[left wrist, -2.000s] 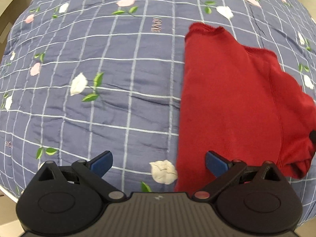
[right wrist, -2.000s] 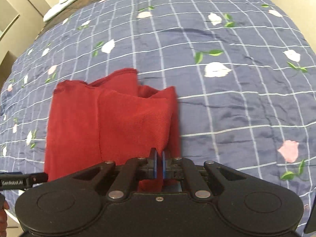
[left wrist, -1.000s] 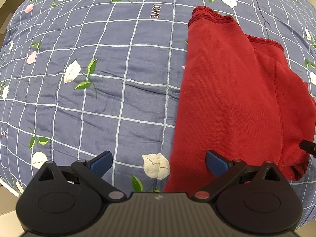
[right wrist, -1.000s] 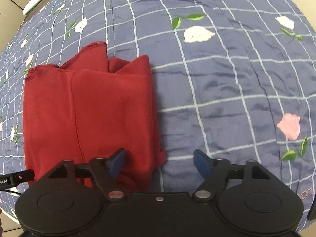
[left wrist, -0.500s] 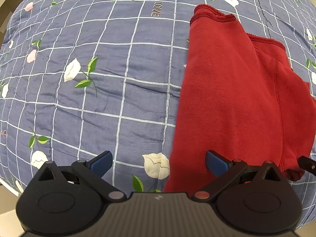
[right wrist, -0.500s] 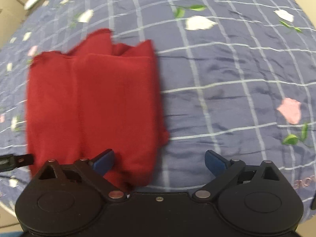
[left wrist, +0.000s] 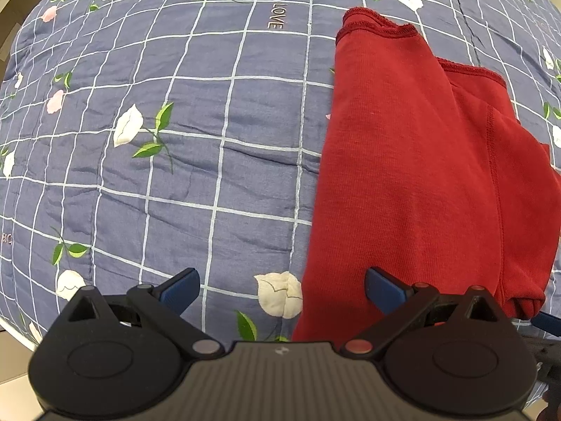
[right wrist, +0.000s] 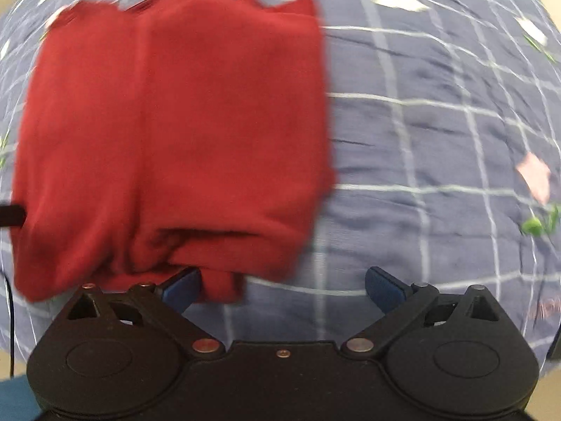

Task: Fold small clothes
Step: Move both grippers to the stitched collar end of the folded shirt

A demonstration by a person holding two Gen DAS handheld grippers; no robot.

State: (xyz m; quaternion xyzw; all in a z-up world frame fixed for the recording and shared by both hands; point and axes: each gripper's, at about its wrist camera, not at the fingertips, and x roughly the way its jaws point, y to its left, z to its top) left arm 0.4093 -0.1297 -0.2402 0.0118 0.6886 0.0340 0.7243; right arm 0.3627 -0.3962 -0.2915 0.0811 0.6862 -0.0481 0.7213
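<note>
Your right gripper point(right wrist: 282, 289) has let go: two seconds ago its blue pads were pinched on the near edge of the red garment point(right wrist: 175, 133), now the jaws stand wide and hold nothing. Its left pad point(right wrist: 180, 287) sits just under the garment's near hem, touching or nearly so; motion blur makes it hard to tell. The right pad is over bare bedspread point(right wrist: 438, 140). The garment fills more of the right wrist view than it did half a second ago.

Your left gripper point(left wrist: 282, 289) stays wide and empty, as in every earlier frame. Its right pad point(left wrist: 384, 289) hovers over the garment's point(left wrist: 403, 175) near left corner; its left pad is over the bedspread point(left wrist: 175, 140). That view has hardly changed in the last second.

Count: one red garment, folded into a long strip with two or three stacked layers showing at the far end, lying flat on the bed. Two grippers, four blue pads. One blue checked bedspread with white and pink flowers and one "LOVE" point(left wrist: 276, 16) print in view.
</note>
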